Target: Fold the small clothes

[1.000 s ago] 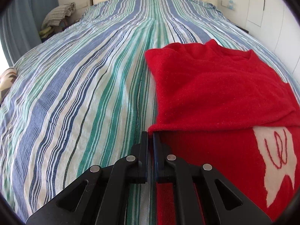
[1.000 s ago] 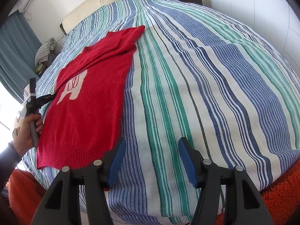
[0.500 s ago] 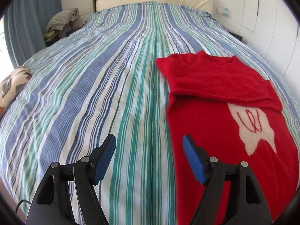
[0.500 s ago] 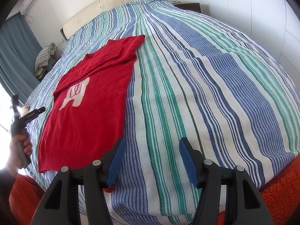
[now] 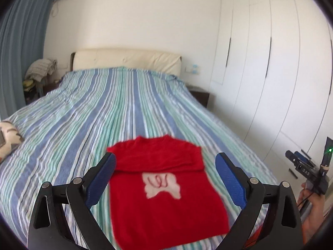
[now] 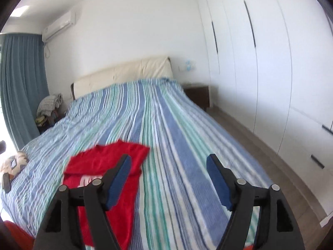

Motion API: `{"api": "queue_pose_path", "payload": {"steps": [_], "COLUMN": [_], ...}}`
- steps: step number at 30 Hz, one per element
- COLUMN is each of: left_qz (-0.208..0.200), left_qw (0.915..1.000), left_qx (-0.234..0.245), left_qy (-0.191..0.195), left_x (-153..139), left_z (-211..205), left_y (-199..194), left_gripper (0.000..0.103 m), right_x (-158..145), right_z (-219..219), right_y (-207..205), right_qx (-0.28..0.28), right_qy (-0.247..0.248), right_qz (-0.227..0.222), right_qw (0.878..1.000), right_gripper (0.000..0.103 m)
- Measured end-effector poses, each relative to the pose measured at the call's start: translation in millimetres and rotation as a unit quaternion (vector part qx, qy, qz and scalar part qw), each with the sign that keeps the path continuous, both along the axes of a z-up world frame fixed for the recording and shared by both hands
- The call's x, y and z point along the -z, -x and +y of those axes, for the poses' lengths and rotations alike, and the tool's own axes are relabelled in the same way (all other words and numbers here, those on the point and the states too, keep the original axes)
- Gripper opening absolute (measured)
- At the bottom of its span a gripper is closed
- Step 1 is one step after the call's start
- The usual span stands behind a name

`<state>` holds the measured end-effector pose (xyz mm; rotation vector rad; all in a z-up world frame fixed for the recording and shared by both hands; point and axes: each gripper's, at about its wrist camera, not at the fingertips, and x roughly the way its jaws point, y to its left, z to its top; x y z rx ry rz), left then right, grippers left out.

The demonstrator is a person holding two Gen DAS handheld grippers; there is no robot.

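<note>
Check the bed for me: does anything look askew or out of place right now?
Nothing stands out. The red sweater lies flat on the striped bedspread, sleeves folded across the chest, edges fairly straight. Both the left gripper and right gripper hang above it with jaws open, holding nothing. Motion blur hides small wrinkles.

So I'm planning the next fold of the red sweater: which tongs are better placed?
Probably the left tongs: open and centred over the red sweater. The right tongs, also open, hang mostly over bare striped bedspread beside it.
</note>
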<state>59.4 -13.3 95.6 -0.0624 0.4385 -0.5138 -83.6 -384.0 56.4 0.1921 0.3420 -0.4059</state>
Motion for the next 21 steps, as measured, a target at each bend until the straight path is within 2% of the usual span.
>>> {"api": "queue_pose_path", "payload": {"steps": [2,3,6,8,11,14,19,21], "left_qz": [-0.014,-0.011,0.017,0.031,0.055,0.075,0.115,0.131], "left_qw": [0.9995,0.9990,0.9968,0.9958,0.9947,0.9912,0.9786,0.9731], "left_qx": [0.004,0.005,-0.002,-0.018,-0.062,-0.106,-0.161,-0.174], "left_qy": [0.029,0.043,0.078,0.084,0.062,0.025,-0.057,-0.075], "left_x": [-26.5,-35.1,-44.1,-36.6,-8.4,30.1,100.0,123.2], "left_z": [3.2,5.9,19.2,27.5,38.0,48.2,61.9,67.6], "left_y": [8.7,10.2,8.5,6.5,4.0,0.9,-7.7,-9.5], "left_gripper": [0.100,0.100,0.101,0.101,0.101,0.101,0.101,0.101], "right_x": [-39.2,-54.9,-82.7,-82.7,-59.3,-17.0,64.8,90.2], "right_z": [1.5,4.0,16.6,27.9,46.1,59.4,69.6,68.8], "right_y": [14.4,20.0,27.5,25.9,14.2,-4.8,-30.8,-35.6], "right_qx": [0.012,0.013,0.002,-0.016,-0.048,-0.064,-0.079,-0.080], "right_qy": [0.033,0.045,0.070,0.072,0.060,0.032,-0.020,-0.037], "right_qz": [-0.049,-0.067,-0.088,-0.081,-0.046,0.015,0.109,0.140], "right_qw": [0.998,0.997,0.994,0.994,0.996,0.997,0.991,0.986], "right_gripper": [0.095,0.099,0.101,0.102,0.102,0.102,0.102,0.102]}}
